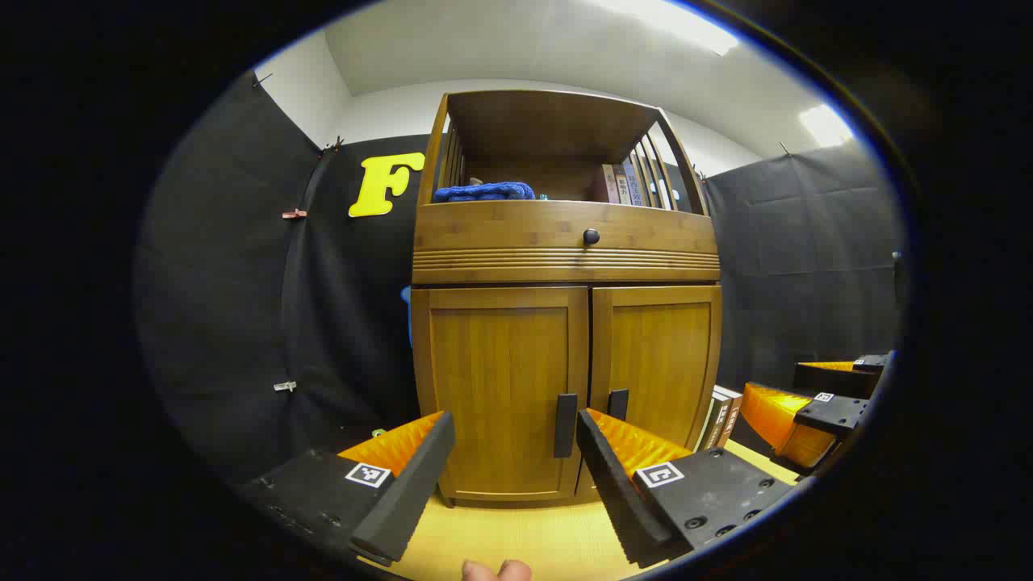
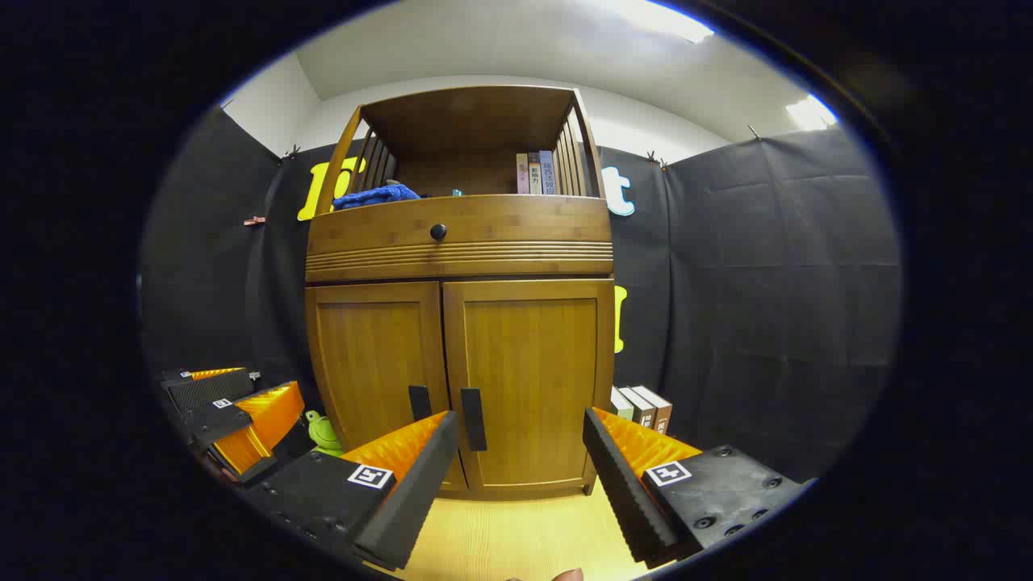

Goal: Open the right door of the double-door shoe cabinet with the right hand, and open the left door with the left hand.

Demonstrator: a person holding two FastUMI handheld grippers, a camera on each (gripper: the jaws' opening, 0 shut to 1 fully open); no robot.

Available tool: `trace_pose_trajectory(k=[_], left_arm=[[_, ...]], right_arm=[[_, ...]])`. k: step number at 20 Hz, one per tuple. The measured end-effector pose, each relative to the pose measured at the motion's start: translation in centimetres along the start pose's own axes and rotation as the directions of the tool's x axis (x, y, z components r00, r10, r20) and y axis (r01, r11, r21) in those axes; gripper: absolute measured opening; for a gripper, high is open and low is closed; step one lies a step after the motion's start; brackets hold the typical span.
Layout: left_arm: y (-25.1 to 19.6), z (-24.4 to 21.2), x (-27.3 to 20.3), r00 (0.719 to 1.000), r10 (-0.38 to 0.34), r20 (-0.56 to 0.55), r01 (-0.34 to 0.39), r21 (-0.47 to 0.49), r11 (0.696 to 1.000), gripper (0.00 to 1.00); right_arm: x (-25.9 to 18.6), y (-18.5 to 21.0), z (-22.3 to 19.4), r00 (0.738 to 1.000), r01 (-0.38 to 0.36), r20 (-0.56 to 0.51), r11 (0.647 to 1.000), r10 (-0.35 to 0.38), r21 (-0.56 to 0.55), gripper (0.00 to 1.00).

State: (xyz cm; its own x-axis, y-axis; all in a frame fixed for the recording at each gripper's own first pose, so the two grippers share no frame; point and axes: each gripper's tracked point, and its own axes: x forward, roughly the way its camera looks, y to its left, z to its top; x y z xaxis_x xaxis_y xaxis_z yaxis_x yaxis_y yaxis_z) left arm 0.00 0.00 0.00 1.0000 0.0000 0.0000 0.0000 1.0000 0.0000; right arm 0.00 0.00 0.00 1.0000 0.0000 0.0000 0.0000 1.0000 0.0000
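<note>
The wooden shoe cabinet (image 1: 565,242) stands straight ahead with both lower doors closed. In the left gripper view its left door (image 1: 496,379) carries a dark vertical handle (image 1: 565,425), and the right door (image 1: 658,359) has its own handle (image 1: 618,403). My left gripper (image 1: 512,484) is open, a short way in front of the left door and touching nothing. In the right gripper view my right gripper (image 2: 516,484) is open before the right door (image 2: 537,375), whose handle (image 2: 473,420) sits just above the near fingertip. The left door (image 2: 375,363) lies beside it.
A drawer with a round knob (image 1: 591,236) sits above the doors, and the open shelf holds a blue cloth (image 1: 484,192) and books (image 2: 537,173). More books (image 2: 641,407) stand right of the cabinet. A green toy (image 2: 323,432) lies at its left. Light wood floor (image 1: 516,537) runs below.
</note>
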Motion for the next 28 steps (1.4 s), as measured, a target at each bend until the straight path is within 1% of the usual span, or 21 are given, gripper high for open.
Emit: trace_pose_trajectory(k=[1, 3, 4, 6, 7, 8, 11, 12, 13, 14, 15, 16, 17, 18, 19, 20, 21, 23, 24, 25, 28], left_arm=[[-0.1, -0.1, 0.1, 1.000, 0.005, 0.003, -0.005, 0.012, 1.000, 0.97], [-0.4, -0.5, 0.3, 1.000, 0.011, -0.001, -0.011, 0.015, 1.000, 0.92], [-0.7, -0.7, 0.3, 1.000, 0.008, -0.008, -0.008, 0.012, 1.000, 0.95], [-1.0, -0.5, 0.6, 1.000, 0.007, 0.004, -0.007, 0.014, 1.000, 0.95], [-0.8, -0.5, 0.8, 1.000, 0.014, 0.009, -0.015, 0.018, 1.000, 0.92], [-0.8, -0.5, 1.0, 1.000, 0.018, 0.007, -0.018, 0.015, 1.000, 0.96], [-1.1, -0.6, 1.4, 1.000, 0.015, -0.002, -0.015, -0.016, 1.000, 0.94], [-1.1, -0.5, 1.5, 1.000, 0.020, 0.002, -0.020, -0.016, 1.000, 0.95], [-1.1, -0.5, 1.6, 1.000, 0.023, 0.007, -0.023, -0.008, 1.000, 0.92], [-1.1, -0.5, 1.7, 1.000, 0.023, 0.011, -0.023, 0.002, 1.000, 0.95], [-1.2, -0.5, 1.8, 1.000, 0.021, 0.013, -0.021, 0.011, 1.000, 0.92], [-1.3, -0.6, 1.8, 1.000, 0.018, 0.010, -0.018, 0.012, 1.000, 0.94], [-1.4, -0.8, 1.9, 1.000, 0.015, 0.005, -0.015, 0.008, 1.000, 0.92], [-1.5, -0.9, 2.0, 1.000, 0.013, 0.001, -0.013, 0.005, 1.000, 0.95], [-1.5, -0.9, 2.1, 1.000, 0.011, 0.000, -0.011, 0.003, 1.000, 0.95], [-1.5, -0.9, 2.2, 1.000, 0.010, 0.000, -0.010, 0.005, 1.000, 0.94], [-1.5, -1.1, 2.2, 1.000, 0.008, -0.001, -0.008, 0.007, 1.000, 0.95], [-1.3, -1.2, 2.4, 1.000, 0.007, -0.001, -0.007, 0.011, 1.000, 0.94], [-1.2, -1.2, 2.5, 1.000, 0.007, 0.000, -0.007, 0.014, 1.000, 0.92], [-1.1, -1.4, 2.5, 1.000, 0.006, 0.001, -0.006, 0.018, 1.000, 0.95], [-0.9, -1.7, 2.7, 1.000, 0.004, -0.001, -0.004, 0.020, 1.000, 0.95]], right_arm=[[0.2, -0.2, 0.1, 1.000, -0.003, 0.004, 1.000, 0.003, -0.001, 0.98], [0.4, -0.5, 0.4, 1.000, -0.006, 0.008, 1.000, 0.006, -0.002, 0.98], [0.5, -0.7, 0.5, 1.000, -0.006, 0.012, 1.000, 0.006, 0.000, 0.98], [0.7, -1.1, 0.8, 1.000, -0.006, 0.031, 1.000, 0.006, -0.001, 0.98], [0.8, -1.3, 0.6, 1.000, -0.006, 0.026, 1.000, 0.006, -0.004, 0.98], [0.9, -1.4, 0.1, 1.000, -0.009, 0.017, 1.000, 0.009, -0.006, 0.97], [1.2, -1.8, -0.2, 1.000, -0.006, 0.006, 1.000, 0.006, -0.010, 0.98], [1.2, -1.9, -0.2, 1.000, -0.005, 0.009, 1.000, 0.005, -0.015, 0.98], [1.2, -1.9, -0.1, 1.000, -0.007, 0.014, 1.000, 0.008, -0.020, 0.98], [1.1, -1.9, -0.1, 1.000, -0.007, 0.016, 1.000, 0.007, -0.022, 0.98], [1.1, -1.9, -0.1, 1.000, -0.008, 0.015, 1.000, 0.008, -0.020, 0.98], [1.1, -1.9, -0.1, 1.000, -0.009, 0.014, 1.000, 0.009, -0.015, 0.98], [1.1, -1.9, -0.1, 1.000, -0.008, 0.014, 1.000, 0.008, -0.010, 0.98], [1.2, -1.9, -0.1, 1.000, -0.007, 0.012, 1.000, 0.007, -0.006, 0.98], [1.2, -1.8, -0.2, 1.000, -0.008, 0.010, 1.000, 0.008, -0.005, 0.96], [1.3, -1.7, -0.3, 1.000, -0.008, 0.007, 1.000, 0.008, -0.006, 0.98], [1.4, -1.6, -0.5, 1.000, -0.009, 0.003, 1.000, 0.009, -0.008, 0.98], [1.9, -1.4, -0.8, 1.000, -0.011, 0.000, 1.000, 0.011, -0.016, 0.98], [2.2, -1.2, -1.0, 1.000, -0.014, -0.001, 1.000, 0.014, -0.018, 0.98], [2.6, -0.9, -1.2, 1.000, -0.019, 0.001, 1.000, 0.019, -0.020, 0.98], [4.6, -0.5, -1.8, 1.000, -0.021, 0.013, 0.999, 0.021, -0.028, 0.98]])
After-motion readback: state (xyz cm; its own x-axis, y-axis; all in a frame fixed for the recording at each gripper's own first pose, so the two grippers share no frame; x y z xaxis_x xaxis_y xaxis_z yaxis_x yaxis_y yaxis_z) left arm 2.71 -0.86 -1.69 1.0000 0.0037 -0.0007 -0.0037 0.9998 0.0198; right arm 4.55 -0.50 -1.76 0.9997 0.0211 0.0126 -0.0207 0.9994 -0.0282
